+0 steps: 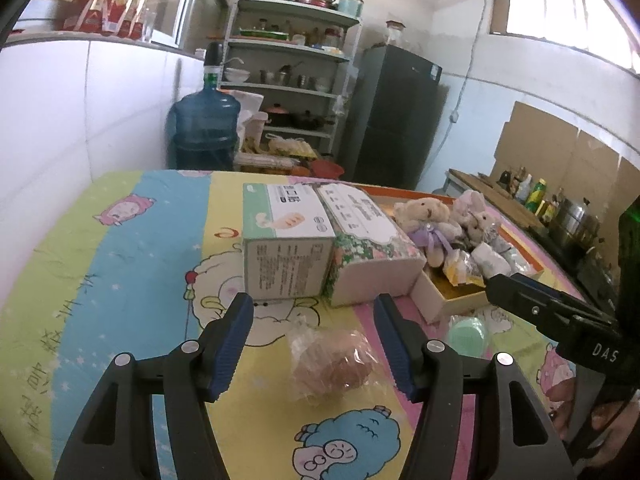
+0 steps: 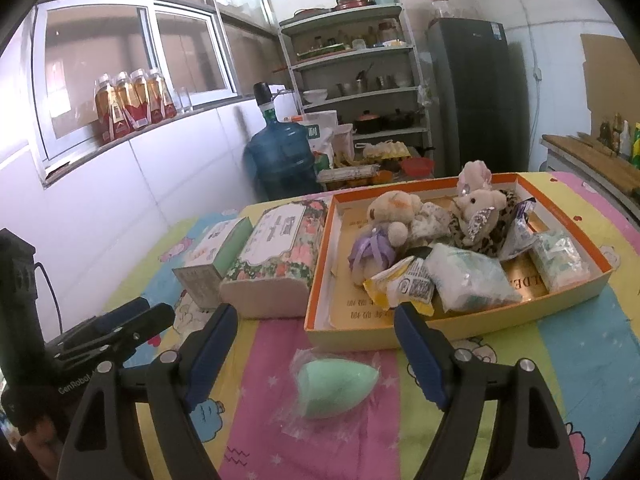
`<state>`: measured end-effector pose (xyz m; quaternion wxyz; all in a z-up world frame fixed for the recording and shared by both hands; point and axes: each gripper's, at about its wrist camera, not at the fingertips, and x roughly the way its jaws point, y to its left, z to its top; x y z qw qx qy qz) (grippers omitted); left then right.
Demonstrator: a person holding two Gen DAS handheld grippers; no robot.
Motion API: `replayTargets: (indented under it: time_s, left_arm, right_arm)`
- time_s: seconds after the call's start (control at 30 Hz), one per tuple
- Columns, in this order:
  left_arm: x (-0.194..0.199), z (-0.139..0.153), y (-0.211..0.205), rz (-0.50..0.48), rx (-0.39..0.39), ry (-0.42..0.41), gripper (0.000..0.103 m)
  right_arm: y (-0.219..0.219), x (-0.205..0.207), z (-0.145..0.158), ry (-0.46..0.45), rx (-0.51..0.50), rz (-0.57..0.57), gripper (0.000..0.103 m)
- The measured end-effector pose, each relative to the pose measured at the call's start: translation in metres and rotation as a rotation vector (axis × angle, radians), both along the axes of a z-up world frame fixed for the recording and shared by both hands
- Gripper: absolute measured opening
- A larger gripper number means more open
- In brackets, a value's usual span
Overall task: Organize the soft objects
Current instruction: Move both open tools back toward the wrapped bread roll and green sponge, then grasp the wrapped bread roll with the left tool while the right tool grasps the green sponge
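Our left tongs [image 1: 316, 344] gape released around a wrapped brown sponge [image 1: 332, 364] on the worktop [image 1: 120, 280], our right tongs [image 2: 316, 350], marked "DAS", released around a green sponge [image 2: 334, 382] just before the orange-rimmed box [image 2: 568, 288], with bare cloth either side.

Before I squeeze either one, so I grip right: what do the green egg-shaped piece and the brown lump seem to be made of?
Green egg: likely matte foam sponge, even and unshiny, inside a clear glossy film wrapper. Brown lump: too blurred to tell, but its crinkled clear plastic bag shows glare.
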<state>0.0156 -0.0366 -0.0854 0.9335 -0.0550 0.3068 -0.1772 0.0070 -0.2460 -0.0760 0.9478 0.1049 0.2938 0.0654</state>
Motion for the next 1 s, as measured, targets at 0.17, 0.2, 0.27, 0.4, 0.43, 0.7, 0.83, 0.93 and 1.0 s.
replayTargets:
  time_s: [0.17, 0.2, 0.27, 0.4, 0.43, 0.7, 0.83, 0.93, 1.0]
  left_arm:
    - [0.001, -0.005, -0.005, -0.024, 0.002, 0.018, 0.064]
    - [0.001, -0.007, -0.006, -0.030, 0.002, 0.022, 0.064]
    - [0.001, -0.010, -0.008, -0.043, 0.003, 0.032, 0.064]
    - [0.004, -0.018, -0.012, -0.057, 0.010, 0.059, 0.064]
    - [0.005, -0.021, -0.013, -0.058, 0.012, 0.069, 0.064]
    - [0.014, -0.037, -0.020, -0.080, 0.006, 0.125, 0.064]
    - [0.019, -0.042, -0.020, -0.093, -0.007, 0.151, 0.063]
    - [0.019, -0.043, -0.020, -0.096, -0.014, 0.147, 0.055]
    - [0.018, -0.042, -0.021, -0.098, -0.013, 0.144, 0.055]
  right_arm:
    - [-0.001, 0.000, -0.006, 0.015, 0.002, -0.002, 0.080]
    - [-0.002, 0.000, -0.007, 0.019, 0.002, -0.003, 0.080]
    - [-0.003, 0.000, -0.010, 0.025, 0.003, -0.006, 0.080]
    - [-0.006, 0.002, -0.016, 0.041, 0.016, -0.009, 0.080]
    - [-0.006, 0.002, -0.018, 0.045, 0.019, -0.009, 0.080]
    - [-0.007, 0.008, -0.032, 0.086, 0.030, -0.010, 0.080]
    - [-0.006, 0.011, -0.038, 0.107, 0.031, -0.008, 0.080]
    - [-0.006, 0.014, -0.043, 0.125, 0.035, -0.005, 0.080]
    - [-0.005, 0.016, -0.047, 0.138, 0.036, -0.001, 0.080]
